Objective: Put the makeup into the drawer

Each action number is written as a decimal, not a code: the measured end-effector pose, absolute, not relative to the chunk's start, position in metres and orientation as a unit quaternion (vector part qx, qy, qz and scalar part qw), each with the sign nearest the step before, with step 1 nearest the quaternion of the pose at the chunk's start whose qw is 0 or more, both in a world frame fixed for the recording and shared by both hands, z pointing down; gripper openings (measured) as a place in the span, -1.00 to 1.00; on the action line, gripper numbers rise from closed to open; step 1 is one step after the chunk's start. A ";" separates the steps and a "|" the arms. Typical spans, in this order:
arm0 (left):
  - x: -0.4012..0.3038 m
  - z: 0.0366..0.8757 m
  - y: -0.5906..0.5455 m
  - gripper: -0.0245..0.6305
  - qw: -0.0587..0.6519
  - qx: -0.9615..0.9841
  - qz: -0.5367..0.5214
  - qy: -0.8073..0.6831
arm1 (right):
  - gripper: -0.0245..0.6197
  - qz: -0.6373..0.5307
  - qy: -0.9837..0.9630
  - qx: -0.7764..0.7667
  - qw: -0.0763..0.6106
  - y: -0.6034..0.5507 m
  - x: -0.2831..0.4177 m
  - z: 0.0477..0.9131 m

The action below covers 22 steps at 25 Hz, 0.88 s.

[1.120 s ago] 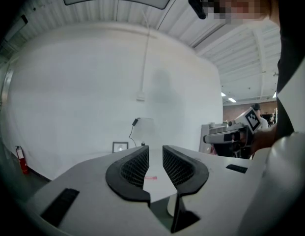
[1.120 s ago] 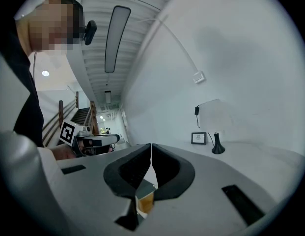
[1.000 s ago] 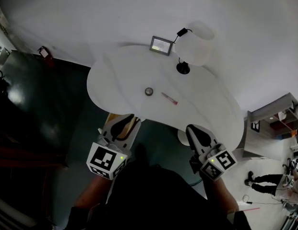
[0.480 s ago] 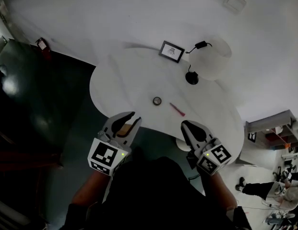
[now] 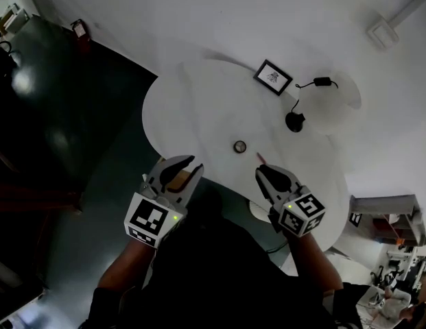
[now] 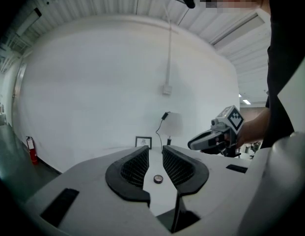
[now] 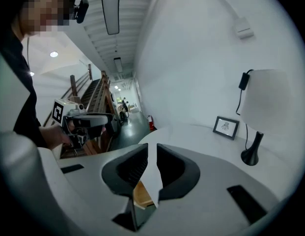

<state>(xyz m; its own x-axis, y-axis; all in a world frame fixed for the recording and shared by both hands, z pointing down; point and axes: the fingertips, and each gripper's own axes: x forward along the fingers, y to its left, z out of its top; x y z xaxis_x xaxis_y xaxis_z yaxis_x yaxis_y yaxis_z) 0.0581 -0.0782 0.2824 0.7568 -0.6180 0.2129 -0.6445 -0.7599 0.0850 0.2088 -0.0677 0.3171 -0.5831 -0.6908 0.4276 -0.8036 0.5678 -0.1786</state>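
A small round makeup jar (image 5: 239, 146) and a thin pink makeup stick (image 5: 260, 157) lie on the white table (image 5: 199, 108). My left gripper (image 5: 183, 167) hovers at the table's near edge with its jaws open and empty. In the left gripper view (image 6: 155, 151) the jar (image 6: 158, 179) shows far off between the jaws. My right gripper (image 5: 266, 176) is shut and empty, its tip just short of the pink stick's near end. In the right gripper view (image 7: 152, 149) a tan wooden piece (image 7: 142, 193), maybe the drawer, shows under the table edge.
A framed picture (image 5: 272, 77) and a lamp with a black base (image 5: 294, 121) and white shade (image 5: 339, 100) stand at the table's far side by the wall. A dark floor (image 5: 68, 136) lies to the left. Shelving (image 5: 384, 211) stands at the right.
Both grippers have moved forward and a little down to the table's near edge. The right gripper's tip now hides the near end of the pink stick. Neither jaw setting changed.
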 end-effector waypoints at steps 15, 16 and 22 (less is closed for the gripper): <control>0.064 0.298 -0.100 -0.63 0.112 0.918 0.086 -0.372 | -0.36 0.202 -0.868 0.332 0.308 -0.120 0.213 0.419; 0.065 0.301 -0.101 -0.63 0.114 0.917 0.089 -0.372 | -0.33 0.203 -0.866 0.329 0.316 -0.124 0.215 0.425; 0.072 0.313 -0.106 -0.63 0.132 0.912 0.095 -0.376 | -0.24 0.201 -0.853 0.306 0.371 -0.141 0.230 0.466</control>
